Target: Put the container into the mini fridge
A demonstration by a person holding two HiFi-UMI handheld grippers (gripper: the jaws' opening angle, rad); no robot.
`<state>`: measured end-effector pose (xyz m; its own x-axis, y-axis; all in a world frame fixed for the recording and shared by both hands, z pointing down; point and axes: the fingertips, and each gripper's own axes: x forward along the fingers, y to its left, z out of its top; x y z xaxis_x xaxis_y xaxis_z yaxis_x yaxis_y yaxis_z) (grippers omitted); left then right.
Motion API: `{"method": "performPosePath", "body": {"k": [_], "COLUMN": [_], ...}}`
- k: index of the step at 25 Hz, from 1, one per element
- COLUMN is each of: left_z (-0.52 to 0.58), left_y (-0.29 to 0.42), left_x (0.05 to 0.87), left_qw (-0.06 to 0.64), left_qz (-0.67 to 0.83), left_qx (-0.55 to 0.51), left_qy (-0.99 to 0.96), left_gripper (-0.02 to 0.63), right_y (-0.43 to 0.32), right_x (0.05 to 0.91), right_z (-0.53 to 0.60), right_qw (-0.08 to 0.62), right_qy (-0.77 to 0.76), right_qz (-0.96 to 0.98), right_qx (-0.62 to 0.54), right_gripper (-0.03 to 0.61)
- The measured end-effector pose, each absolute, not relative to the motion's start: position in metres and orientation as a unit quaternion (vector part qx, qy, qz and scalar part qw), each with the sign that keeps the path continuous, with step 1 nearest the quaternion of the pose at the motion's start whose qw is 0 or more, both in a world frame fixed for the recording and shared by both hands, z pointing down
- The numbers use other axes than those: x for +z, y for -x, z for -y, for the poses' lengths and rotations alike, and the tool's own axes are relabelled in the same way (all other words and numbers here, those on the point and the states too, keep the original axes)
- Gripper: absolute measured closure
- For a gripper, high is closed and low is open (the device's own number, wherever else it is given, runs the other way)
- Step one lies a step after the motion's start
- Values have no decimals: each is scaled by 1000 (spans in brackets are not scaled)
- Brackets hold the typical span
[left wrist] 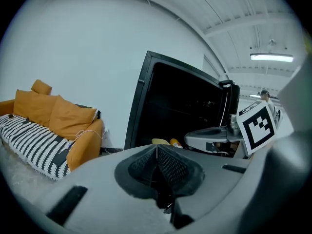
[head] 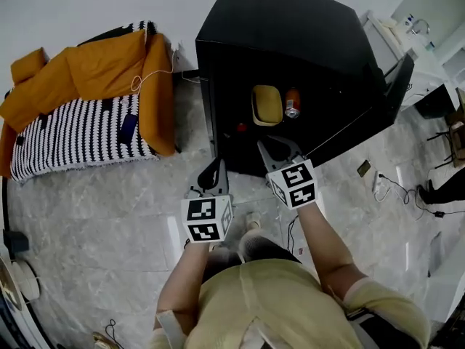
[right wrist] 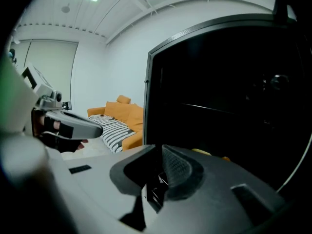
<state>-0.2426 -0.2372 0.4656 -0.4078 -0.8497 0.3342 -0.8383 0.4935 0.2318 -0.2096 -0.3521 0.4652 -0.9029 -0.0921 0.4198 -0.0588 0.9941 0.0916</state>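
The black mini fridge (head: 290, 31) stands on the floor with its door (head: 367, 115) swung open to the right. A yellow container (head: 267, 105) sits inside it, beside a red can (head: 292, 102). My left gripper (head: 215, 167) hovers in front of the fridge's lower left corner, shut and holding nothing. My right gripper (head: 276, 147) is at the fridge opening just below the container, also shut and holding nothing. In the left gripper view the shut gripper (left wrist: 157, 152) points at the fridge (left wrist: 180, 106), with the container (left wrist: 161, 142) low inside. The right gripper view shows the shut right gripper (right wrist: 162, 157) and the container's edge (right wrist: 202, 152).
An orange sofa (head: 87, 78) with a black-and-white striped blanket (head: 73, 133) stands left of the fridge. Cables and a power strip (head: 380, 184) lie on the marble floor at the right. White furniture (head: 407, 38) stands behind the fridge door.
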Motion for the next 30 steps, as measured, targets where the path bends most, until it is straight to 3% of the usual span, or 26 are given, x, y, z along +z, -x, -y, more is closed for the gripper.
{"method": "performPosePath", "body": {"k": [16, 30], "left_z": [217, 193], "left_y": [226, 217], "left_x": [410, 411], "left_qw": [142, 155], "left_qz": [832, 835], "left_qx": [-27, -54], "left_qy": [-536, -525], "left_gripper": [589, 589], "right_y": [175, 163], "right_x": [409, 396], "right_z": [311, 291], "right_qw": [165, 139], "right_qy": [-53, -69], "right_qz": [985, 988], "right_qx": [12, 25], "right_gripper": [523, 537]}}
